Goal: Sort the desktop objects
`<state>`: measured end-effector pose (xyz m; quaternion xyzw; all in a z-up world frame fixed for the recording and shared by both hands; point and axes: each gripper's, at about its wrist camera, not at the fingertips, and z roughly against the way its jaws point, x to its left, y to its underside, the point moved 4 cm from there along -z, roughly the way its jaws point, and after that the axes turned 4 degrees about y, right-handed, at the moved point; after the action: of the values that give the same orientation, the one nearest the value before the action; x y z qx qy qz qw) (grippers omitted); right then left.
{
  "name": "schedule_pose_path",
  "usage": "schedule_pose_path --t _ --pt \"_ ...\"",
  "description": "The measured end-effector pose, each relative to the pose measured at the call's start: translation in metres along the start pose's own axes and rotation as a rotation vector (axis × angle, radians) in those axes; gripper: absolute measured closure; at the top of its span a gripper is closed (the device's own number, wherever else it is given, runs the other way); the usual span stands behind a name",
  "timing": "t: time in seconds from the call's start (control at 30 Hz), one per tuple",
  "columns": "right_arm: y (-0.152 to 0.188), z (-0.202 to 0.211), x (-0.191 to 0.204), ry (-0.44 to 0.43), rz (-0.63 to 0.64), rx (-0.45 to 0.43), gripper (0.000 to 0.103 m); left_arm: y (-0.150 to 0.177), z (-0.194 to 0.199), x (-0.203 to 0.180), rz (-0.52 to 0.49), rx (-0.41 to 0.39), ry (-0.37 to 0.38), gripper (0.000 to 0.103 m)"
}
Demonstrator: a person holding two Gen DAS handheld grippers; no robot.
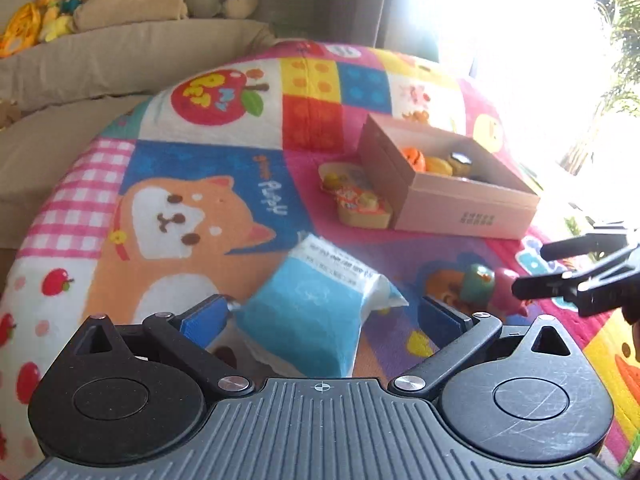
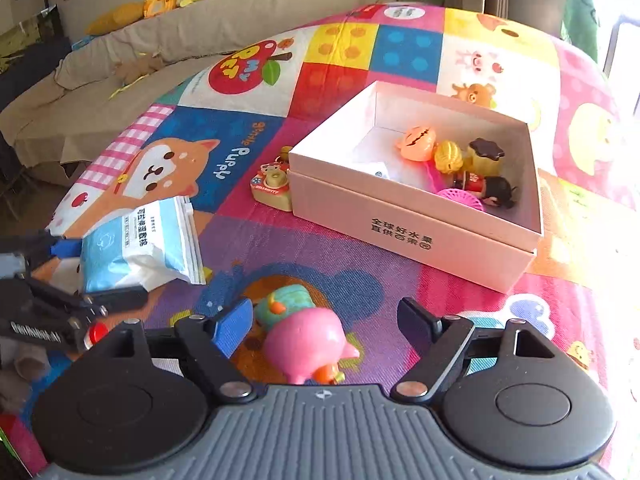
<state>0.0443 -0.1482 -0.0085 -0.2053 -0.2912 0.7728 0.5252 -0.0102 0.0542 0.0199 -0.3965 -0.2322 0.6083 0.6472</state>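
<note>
A blue-and-white tissue pack [image 1: 308, 312] [image 2: 136, 248] lies on the patchwork mat between the fingers of my left gripper [image 1: 328, 306] [image 2: 104, 270]. Its left pad touches the pack's edge, and a strip of mat shows beside the right finger. A pink toy [image 2: 308, 340] [image 1: 508, 284] with a teal piece [image 2: 284, 300] against it lies between the spread fingers of my right gripper [image 2: 326, 318] [image 1: 528, 272], untouched by either pad. Behind stands a pale pink open box [image 2: 400, 232] [image 1: 472, 212] holding several small toys.
A small toy camera [image 2: 272, 186] [image 1: 360, 204] rests against the box's left wall. A beige sofa [image 2: 200, 28] with plush toys curves behind the mat. Bright window glare fills the right side of the left wrist view.
</note>
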Motion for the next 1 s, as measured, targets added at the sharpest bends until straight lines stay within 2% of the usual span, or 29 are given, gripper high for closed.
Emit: schedule_pose_path --t 0.07,0.17,0.33,0.47,0.5,0.6,0.67,0.7,0.77,0.83,0.9,1.0 --pt "0.011 0.008 0.005 0.022 0.044 -0.021 0.016 0.0 0.015 -0.001 -0.054 0.007 -0.012 0.0" --pt "0.026 0.011 0.014 0.062 0.088 -0.042 0.014 0.015 0.031 -0.009 -0.105 0.064 -0.038 0.0" --pt "0.045 0.003 0.02 0.061 0.048 -0.043 0.012 0.048 0.031 -0.022 -0.135 0.142 -0.038 0.0" --pt "0.051 0.001 0.024 0.054 0.046 -0.035 0.012 0.055 0.027 -0.031 -0.096 0.184 0.044 0.0" --pt "0.052 0.003 0.025 0.061 0.055 -0.042 0.012 0.056 0.026 -0.035 -0.101 0.189 0.04 0.0" --pt "0.054 0.007 0.025 0.091 0.065 -0.066 0.007 0.059 0.019 -0.042 -0.124 0.225 -0.064 0.0" --pt "0.056 0.009 0.023 0.112 0.062 -0.073 0.005 0.059 0.022 -0.044 -0.118 0.226 -0.086 0.004" --pt "0.056 0.009 0.022 0.12 0.063 -0.073 0.005 0.059 0.024 -0.044 -0.106 0.232 -0.08 0.013" --pt "0.059 0.009 0.022 0.138 0.068 -0.077 0.004 0.057 0.03 -0.048 -0.084 0.241 -0.04 0.021" --pt "0.062 0.007 0.022 0.142 0.068 -0.076 0.003 0.055 0.035 -0.055 -0.071 0.233 0.028 0.022" --pt "0.064 0.004 0.023 0.14 0.061 -0.067 0.003 0.053 0.036 -0.062 -0.065 0.223 0.061 0.022" --pt "0.067 -0.002 0.024 0.144 0.035 -0.07 0.0 0.05 0.028 -0.065 -0.056 0.214 0.051 0.022"
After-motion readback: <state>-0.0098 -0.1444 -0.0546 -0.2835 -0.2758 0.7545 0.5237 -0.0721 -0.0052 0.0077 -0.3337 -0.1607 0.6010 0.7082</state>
